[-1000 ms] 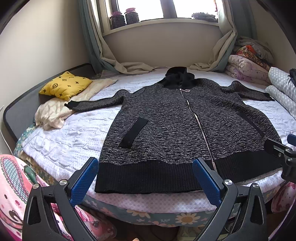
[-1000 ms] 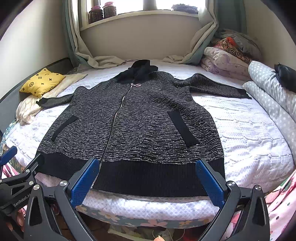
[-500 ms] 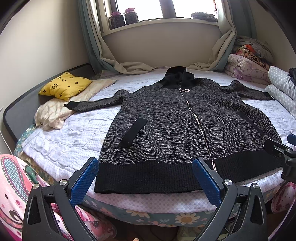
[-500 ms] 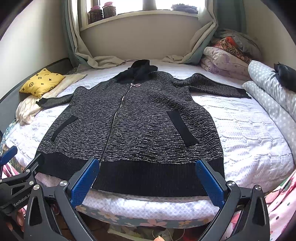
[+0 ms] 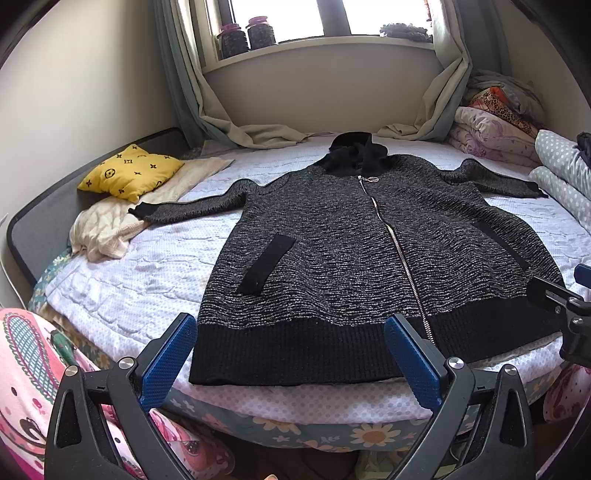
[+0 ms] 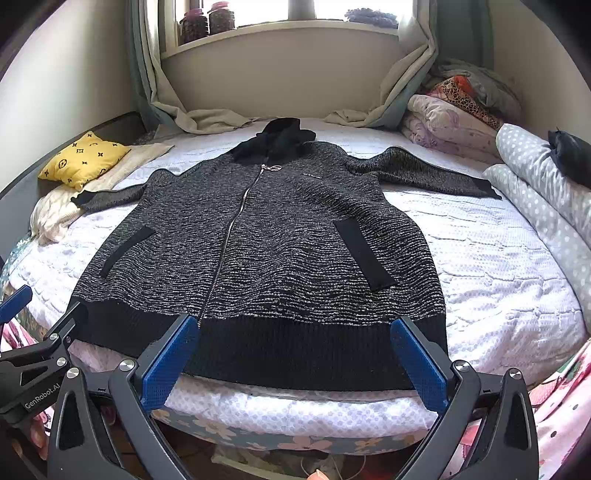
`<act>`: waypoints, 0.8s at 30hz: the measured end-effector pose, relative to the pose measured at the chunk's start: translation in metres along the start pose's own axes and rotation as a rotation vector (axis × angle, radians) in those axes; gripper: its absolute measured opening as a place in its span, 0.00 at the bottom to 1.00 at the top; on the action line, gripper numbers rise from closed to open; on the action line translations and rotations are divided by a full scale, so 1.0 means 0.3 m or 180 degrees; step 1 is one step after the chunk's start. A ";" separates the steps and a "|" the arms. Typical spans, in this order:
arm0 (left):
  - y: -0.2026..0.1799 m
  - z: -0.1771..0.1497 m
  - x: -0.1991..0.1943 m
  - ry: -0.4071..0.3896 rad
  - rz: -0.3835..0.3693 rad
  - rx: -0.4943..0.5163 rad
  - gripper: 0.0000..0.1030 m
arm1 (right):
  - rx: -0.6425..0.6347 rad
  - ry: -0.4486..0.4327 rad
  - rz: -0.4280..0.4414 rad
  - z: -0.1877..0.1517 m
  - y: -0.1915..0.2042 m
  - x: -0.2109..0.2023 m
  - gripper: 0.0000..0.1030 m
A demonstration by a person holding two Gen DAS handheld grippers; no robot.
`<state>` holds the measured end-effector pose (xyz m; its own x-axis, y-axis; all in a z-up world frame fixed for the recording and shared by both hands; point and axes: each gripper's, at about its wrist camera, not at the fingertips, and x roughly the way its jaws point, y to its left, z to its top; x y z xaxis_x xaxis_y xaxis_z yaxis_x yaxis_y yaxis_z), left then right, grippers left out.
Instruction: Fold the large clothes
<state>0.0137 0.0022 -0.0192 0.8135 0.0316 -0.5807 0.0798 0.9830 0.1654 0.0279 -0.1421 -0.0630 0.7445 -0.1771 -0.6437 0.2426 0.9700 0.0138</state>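
Blue pads: ribbed blue faces line the fingers of both grippers, at the bottom of each frame.
Left gripper [image 5: 290, 352]: spread wide, holding nothing, hovering just short of the bed's near edge, level with the coat's hem.
Right gripper [image 6: 293, 354]: also wide apart and empty, at the same near edge; its tip shows at the right edge of the left view.
Bed [image 5: 155, 273]: white quilted cover with a dotted texture fills mid-frame; a floral sheet hangs below its near edge.
Coat [image 5: 369, 251]: dark speckled knit with a black hem band and black pocket strips, lying flat on the bed, front up, zipped, hem towards the cameras, hood at the far end, sleeves stretched out to either side.
Pillow [image 5: 129, 177]: yellow with black motifs, left of frame, resting on a cream blanket [image 5: 107, 229] that touches the left sleeve's cuff.
Bedding pile [image 6: 465, 110]: folded quilts stacked at upper right, with a grey dotted duvet [image 6: 546, 192] along the right edge.
Curtains [image 5: 192, 96]: grey-green and beige, drooping onto the bed's far end.
Sill [image 5: 317, 44]: at top centre, carrying two dark jars [image 5: 247, 35] under a bright window.
Walls: plain beige.
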 end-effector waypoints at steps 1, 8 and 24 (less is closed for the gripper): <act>-0.001 0.000 0.000 0.0001 0.0000 0.0004 1.00 | 0.0005 0.0002 0.0000 0.000 -0.001 0.000 1.00; -0.002 -0.002 0.002 0.0017 -0.0001 0.0006 1.00 | 0.0014 0.0026 0.0001 0.001 -0.006 0.002 1.00; 0.063 0.049 0.065 0.0375 0.0017 -0.0171 1.00 | 0.0005 0.0356 0.0213 0.068 -0.013 0.034 1.00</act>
<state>0.0397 0.0188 -0.0157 0.7404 0.0548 -0.6700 0.0421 0.9909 0.1275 0.0474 -0.1511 -0.0540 0.6852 -0.0923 -0.7225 0.1958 0.9788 0.0607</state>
